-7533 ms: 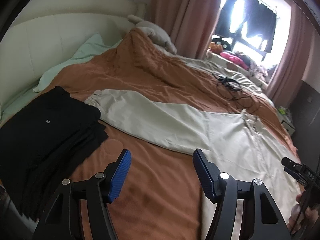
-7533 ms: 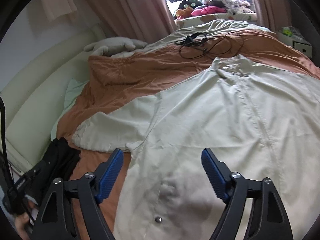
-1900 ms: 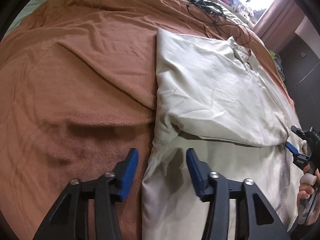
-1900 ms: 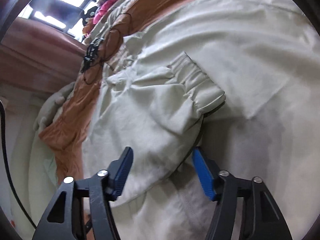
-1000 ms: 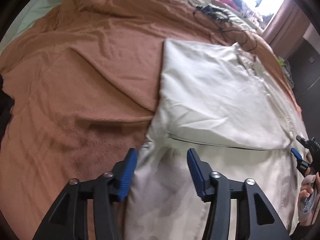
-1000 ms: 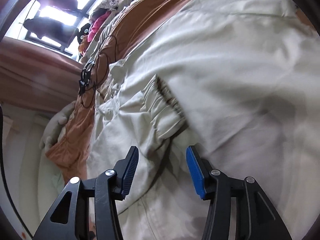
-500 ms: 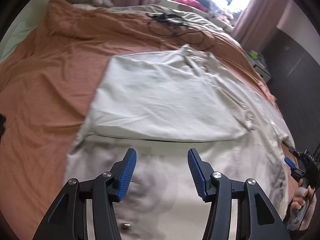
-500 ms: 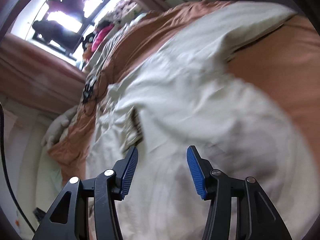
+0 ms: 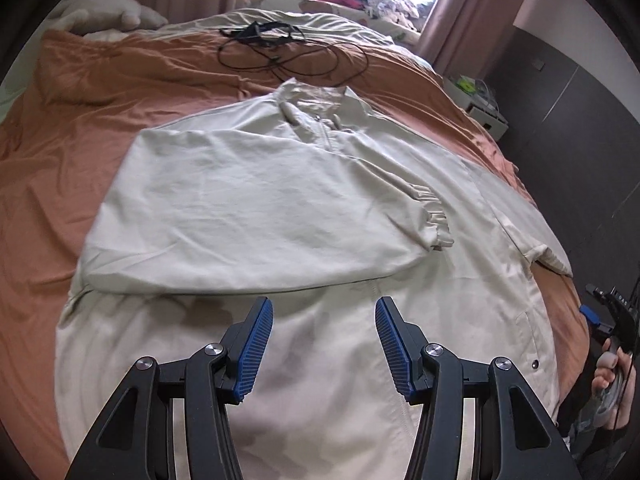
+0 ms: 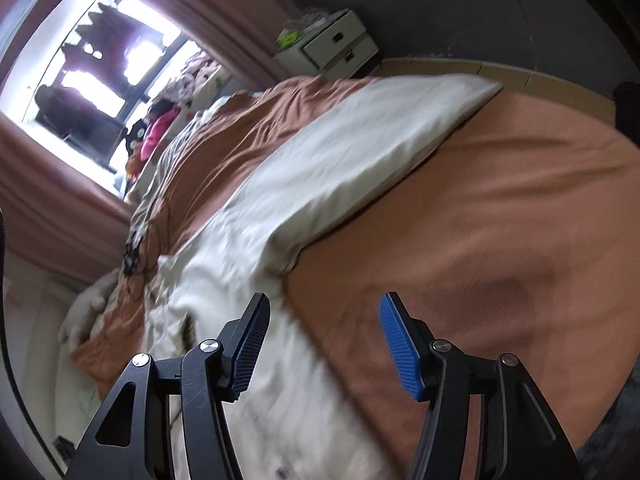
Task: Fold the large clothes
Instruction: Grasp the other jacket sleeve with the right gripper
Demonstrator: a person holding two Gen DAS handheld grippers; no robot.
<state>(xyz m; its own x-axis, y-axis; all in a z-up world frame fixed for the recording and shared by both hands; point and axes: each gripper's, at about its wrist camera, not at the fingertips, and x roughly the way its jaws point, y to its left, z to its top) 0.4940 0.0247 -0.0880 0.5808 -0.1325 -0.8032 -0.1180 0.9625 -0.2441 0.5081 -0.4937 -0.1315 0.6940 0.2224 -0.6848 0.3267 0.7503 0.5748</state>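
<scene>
A large cream jacket (image 9: pixel 320 360) lies flat on the orange-brown bedspread (image 9: pixel 60 120). Its left sleeve (image 9: pixel 248 216) is folded across the chest, with the gathered cuff (image 9: pixel 434 216) at the right. My left gripper (image 9: pixel 323 338) is open and empty, hovering above the jacket's lower front. The other sleeve (image 10: pixel 360 152) lies stretched out to the right over the bedspread (image 10: pixel 500 208) in the right wrist view. My right gripper (image 10: pixel 323 336) is open and empty, above the jacket's right edge near the armpit. It also shows at the right edge of the left wrist view (image 9: pixel 600 316).
A tangle of black cable (image 9: pixel 280 48) lies on the bed beyond the collar. A grey plush toy (image 9: pixel 108 16) sits at the headboard side. A white drawer unit (image 10: pixel 332 44) stands by the dark wall, past the bed's edge. Curtains and a cluttered window sill are behind.
Over the sequence the left sleeve got folded across the chest and both grippers let go. In the last half second the right gripper swung right toward the stretched-out sleeve; the left one drew back slightly.
</scene>
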